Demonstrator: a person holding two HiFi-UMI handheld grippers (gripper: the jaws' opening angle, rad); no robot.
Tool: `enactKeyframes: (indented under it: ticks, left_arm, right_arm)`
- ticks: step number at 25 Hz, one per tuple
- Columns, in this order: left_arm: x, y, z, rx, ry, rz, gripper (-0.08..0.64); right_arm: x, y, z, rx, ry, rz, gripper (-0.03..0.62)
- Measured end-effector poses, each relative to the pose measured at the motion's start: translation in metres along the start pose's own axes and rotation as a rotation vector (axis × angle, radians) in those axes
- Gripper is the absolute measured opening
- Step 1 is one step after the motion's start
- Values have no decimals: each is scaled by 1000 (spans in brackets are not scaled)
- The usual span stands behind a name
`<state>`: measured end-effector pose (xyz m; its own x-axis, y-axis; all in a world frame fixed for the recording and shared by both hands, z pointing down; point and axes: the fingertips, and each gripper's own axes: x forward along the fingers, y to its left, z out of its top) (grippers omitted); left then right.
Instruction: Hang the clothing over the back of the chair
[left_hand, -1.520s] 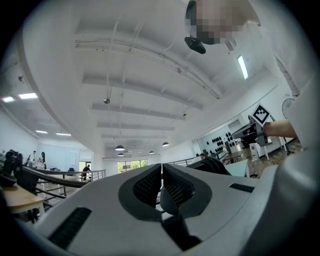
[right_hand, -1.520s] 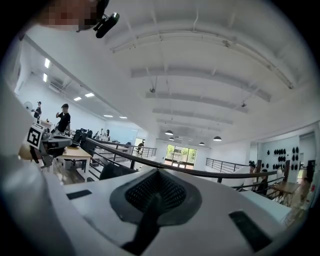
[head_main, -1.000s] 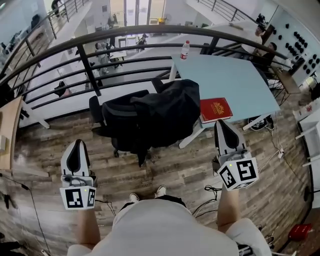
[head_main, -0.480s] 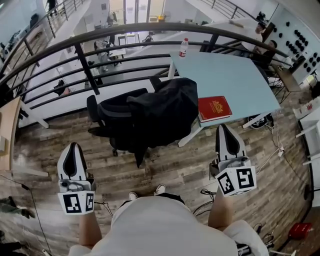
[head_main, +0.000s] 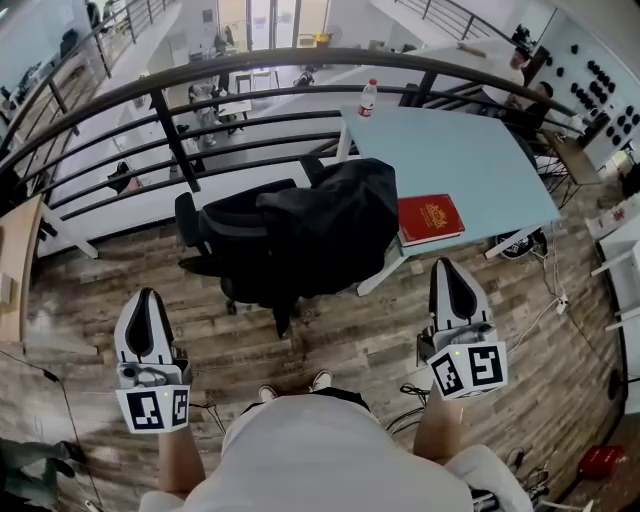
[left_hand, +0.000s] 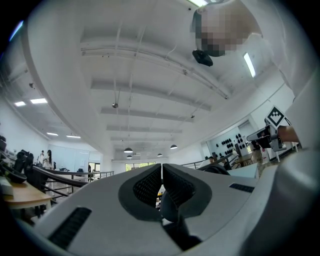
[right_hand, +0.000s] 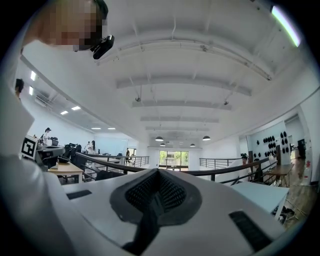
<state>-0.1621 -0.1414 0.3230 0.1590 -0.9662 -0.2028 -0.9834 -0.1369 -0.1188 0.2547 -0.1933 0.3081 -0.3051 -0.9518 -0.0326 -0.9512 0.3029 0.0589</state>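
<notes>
Little is found to have moved since a second earlier: both grippers are seen slightly lower in the head view, while the chair and garment lie as they did.

The left gripper (head_main: 149, 300) is held with its jaws brought together, and nothing is caught between them, as its own view confirms (left_hand: 162, 169). The right gripper (head_main: 452, 268) is likewise closed on nothing (right_hand: 159, 174). Both are pointed forward, well apart from each other and short of the chair.

The black clothing (head_main: 335, 220) is seen ahead, between the two tools, and is judged nearer to the right gripper. It is draped over the black office chair (head_main: 225, 225), on the side just beside the pale blue table (head_main: 480, 160), where a red book (head_main: 431, 218) lies at the near edge. The bulk of the garment is spread from the chair's top down towards the floor, with a corner hanging at the lower left.

Whether it is already laid over the backrest itself, or over the seat and an armrest, cannot be settled: black cloth on a black chair hides the outline. The garment is not shown clearly in either gripper view.
</notes>
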Motion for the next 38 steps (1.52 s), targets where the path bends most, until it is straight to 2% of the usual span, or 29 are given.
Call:
enactKeyframes:
  ticks: [18, 38]
  left_arm:
    - [-27, 19, -7, -36, 14, 7, 29]
    - [-34, 10, -2, -28, 10, -25, 29]
  right_arm:
    - [-3, 41, 0, -16, 32, 36, 17]
    - [-19, 52, -12, -25, 57, 38, 17]
